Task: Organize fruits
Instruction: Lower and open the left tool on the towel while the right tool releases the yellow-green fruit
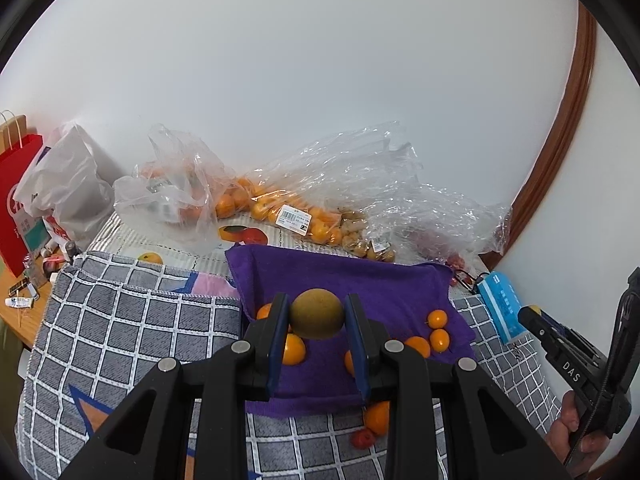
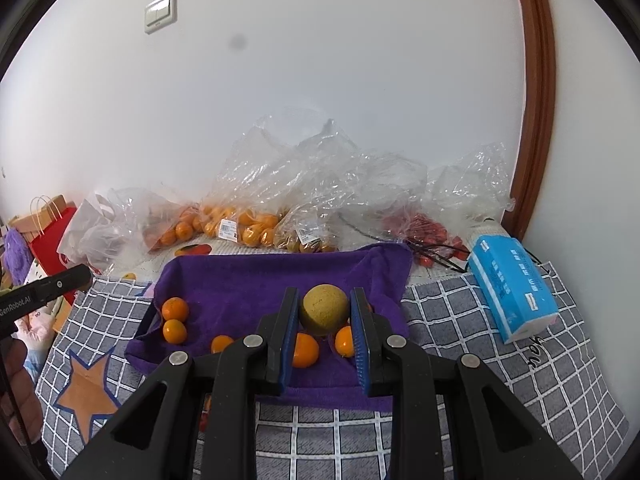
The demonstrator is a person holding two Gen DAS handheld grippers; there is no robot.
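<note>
Both grippers are clamped on round brownish fruit: left gripper [image 1: 317, 312] on one fruit [image 1: 317, 314], right gripper [image 2: 325, 310] on another [image 2: 324, 309]. Their arms hide the near edge of the purple towel [image 2: 240, 280] and some oranges [image 2: 175, 309].

I counted two tongs, left tongs [image 1: 316, 316] and right tongs [image 2: 325, 309], each clamping one brown-green round fruit: left fruit [image 1: 317, 313], right fruit [image 2: 324, 309]. Saw one purple towel [image 2: 256, 280]. Loose small oranges [image 2: 175, 308] on towel: five visible from right view. One more orange [image 1: 377, 417] and one red fruit [image 1: 362, 438] lay off towel. One blue tissue pack [image 2: 514, 286]. One red paper bag [image 1: 16, 184]. Clear plastic bags [image 2: 320, 184] overlapped; number unclear.
</note>
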